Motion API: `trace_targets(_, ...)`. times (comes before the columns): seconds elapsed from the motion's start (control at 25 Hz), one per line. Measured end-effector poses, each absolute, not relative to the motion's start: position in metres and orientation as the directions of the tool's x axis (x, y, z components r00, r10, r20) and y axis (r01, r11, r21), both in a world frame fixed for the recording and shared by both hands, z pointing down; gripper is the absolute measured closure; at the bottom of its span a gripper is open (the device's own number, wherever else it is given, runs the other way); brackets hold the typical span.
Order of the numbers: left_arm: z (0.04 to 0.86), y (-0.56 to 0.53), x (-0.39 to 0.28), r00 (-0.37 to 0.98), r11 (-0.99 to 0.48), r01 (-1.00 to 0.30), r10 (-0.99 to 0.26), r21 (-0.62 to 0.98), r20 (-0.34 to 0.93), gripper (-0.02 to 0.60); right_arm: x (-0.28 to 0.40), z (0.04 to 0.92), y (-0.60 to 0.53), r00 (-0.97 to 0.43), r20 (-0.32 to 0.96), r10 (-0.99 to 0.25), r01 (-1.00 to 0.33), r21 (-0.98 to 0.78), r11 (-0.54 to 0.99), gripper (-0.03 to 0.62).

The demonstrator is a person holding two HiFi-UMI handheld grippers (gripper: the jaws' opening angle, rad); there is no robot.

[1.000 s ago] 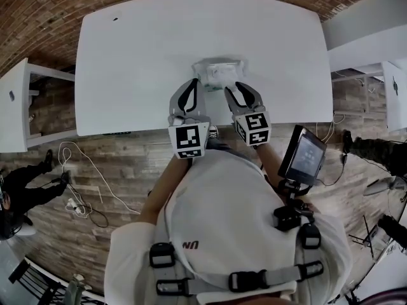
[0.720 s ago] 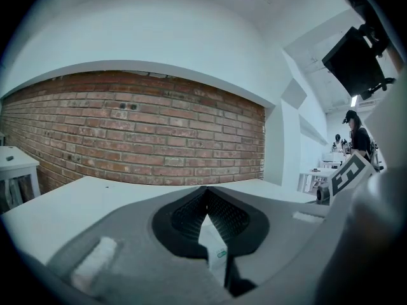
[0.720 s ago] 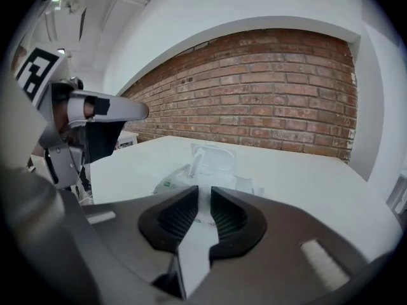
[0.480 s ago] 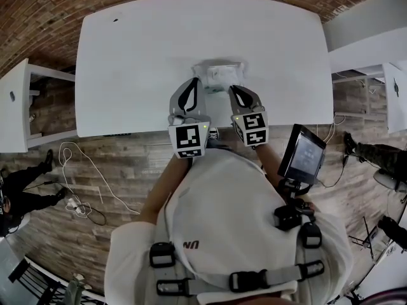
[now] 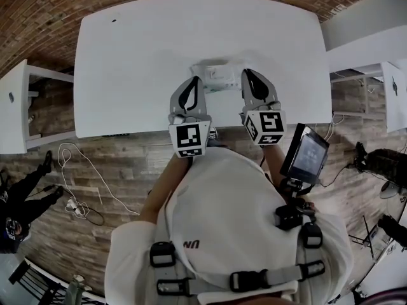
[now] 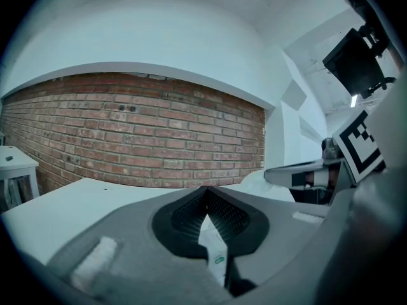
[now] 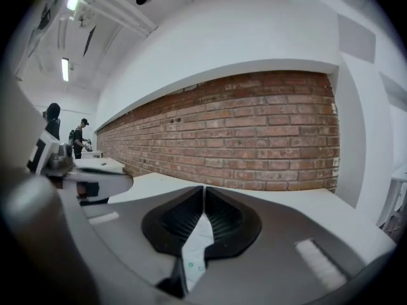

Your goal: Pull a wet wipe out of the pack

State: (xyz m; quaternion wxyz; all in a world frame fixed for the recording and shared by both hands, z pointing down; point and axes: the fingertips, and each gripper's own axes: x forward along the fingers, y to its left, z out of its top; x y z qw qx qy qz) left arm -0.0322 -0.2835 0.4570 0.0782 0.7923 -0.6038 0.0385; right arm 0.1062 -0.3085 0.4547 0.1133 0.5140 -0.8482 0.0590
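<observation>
Tabletop (image 5: 140, 56): one, white, with a brick wall beyond its far edge.
Pack (image 5: 218, 75): one, pale, lying flat on the tabletop near the front edge, between the two gripper tips.
Grippers: two, side by side over the front edge of the tabletop, each carrying one marker cube.
Left gripper (image 5: 194, 81): at the pack's left end. In the left gripper view (image 6: 205, 202) its two jaws are clamped together on a white edge of the pack (image 6: 216, 254) that bears one small green mark.
Right gripper (image 5: 247, 74): just right of the pack. In the right gripper view (image 7: 203, 199) its jaws are closing, and the pads already pinch one white sheet (image 7: 194, 246) with a few small green marks, which hangs below them.
White sheet: whether it is a wet wipe or the pack's flap cannot be told. In the head view the stretch between it and the pack is too pale to make out.
Marker cubes: two, the left cube (image 5: 189, 138) and the right cube (image 5: 266, 126), both above the floor in front of the tabletop.
Screen (image 5: 306, 156): one, on the person's chest harness at the right.
Side tables: two, one at the left (image 5: 13, 107) and one at the right (image 5: 362, 37), both well apart from the pack.
Bystanders: two distant figures (image 7: 81, 131) in the right gripper view.
</observation>
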Motion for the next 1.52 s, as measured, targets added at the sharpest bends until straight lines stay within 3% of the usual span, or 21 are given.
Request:
trace_targets(0.28,0.459,-0.285,-0.026,0.284,-0.274,-0.958,-0.946,0.081,0.155,0.580,0.161,0.431,-0.322,-0.291,0.158,-0.944,-0.953,0.042,0.300,0.574)
trace_targets(0.64,0.458,-0.285,-0.019,0.300,-0.291,-0.953,-0.942,0.078,0.150,0.580,0.219,0.515,-0.310,-0.122,0.365,-0.923,-0.988,0.045,0.149,0.574)
trace_targets(0.96,0.457,-0.286,-0.021,0.292,-0.283,-0.956,-0.945,0.077,0.147,0.580,0.228,0.579,-0.295,-0.121,0.561,-0.819,-0.992,-0.042,0.117,0.569)
trace_targets(1.08,0.457,-0.285,-0.020,0.293,-0.284,-0.956,-0.945,0.077,0.148,0.580,0.230,0.589,-0.291,-0.130,0.590,-0.797,-0.992,-0.076,0.105,0.554)
trace_targets(1.28,0.459,-0.286,-0.018,0.295,-0.286,-0.955,-0.943,0.079,0.152,0.580,0.230,0.605,-0.283,-0.164,0.645,-0.746,-0.986,-0.121,0.112,0.470)
trace_targets(1.52,0.461,-0.288,-0.017,0.300,-0.291,-0.953,-0.942,0.082,0.149,0.580,0.232,0.593,-0.282,-0.150,0.613,-0.775,-0.988,-0.112,0.103,0.453)
